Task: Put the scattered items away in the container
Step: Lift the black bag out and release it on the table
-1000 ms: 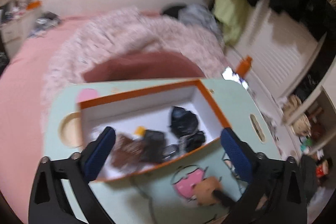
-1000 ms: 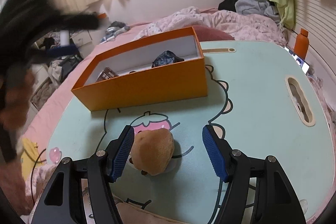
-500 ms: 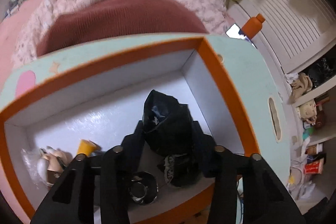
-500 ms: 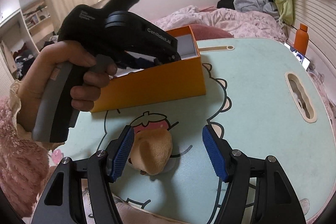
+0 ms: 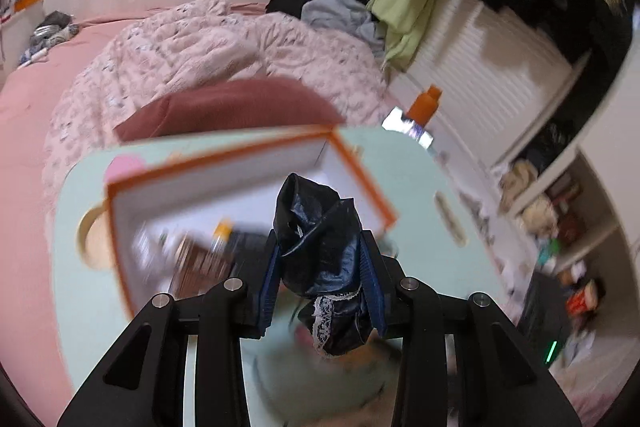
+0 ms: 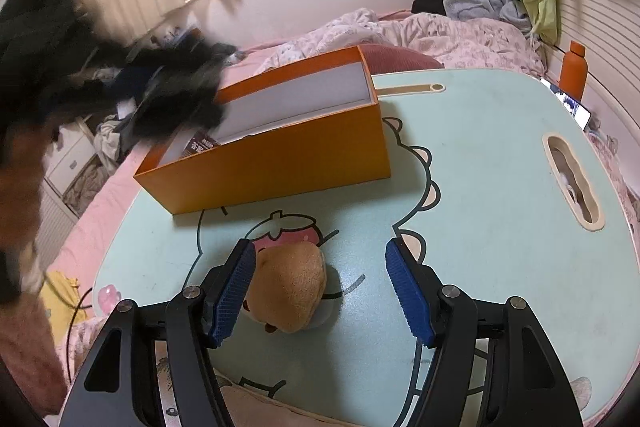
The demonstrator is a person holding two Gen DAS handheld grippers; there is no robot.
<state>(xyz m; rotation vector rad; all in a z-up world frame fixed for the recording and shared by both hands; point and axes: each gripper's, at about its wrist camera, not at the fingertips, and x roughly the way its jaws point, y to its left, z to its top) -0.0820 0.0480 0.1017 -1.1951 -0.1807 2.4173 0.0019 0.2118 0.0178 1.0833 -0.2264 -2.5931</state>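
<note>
The left claw [image 5: 322, 281] points steeply down over the orange box [image 5: 362, 173], its jaws having just been closing, and now pinches a crumpled black satin garment [image 5: 320, 247] (white lace trim at its lower edge) between the blue pads. The bundle hangs clear above the box, which sits on the mint-green desk [image 6: 492, 187]. The right claw [image 6: 320, 287] angles down at the desk, jaws apart around a tan plush toy [image 6: 292, 287]; the left pad is just beside it, the right pad well clear.
</note>
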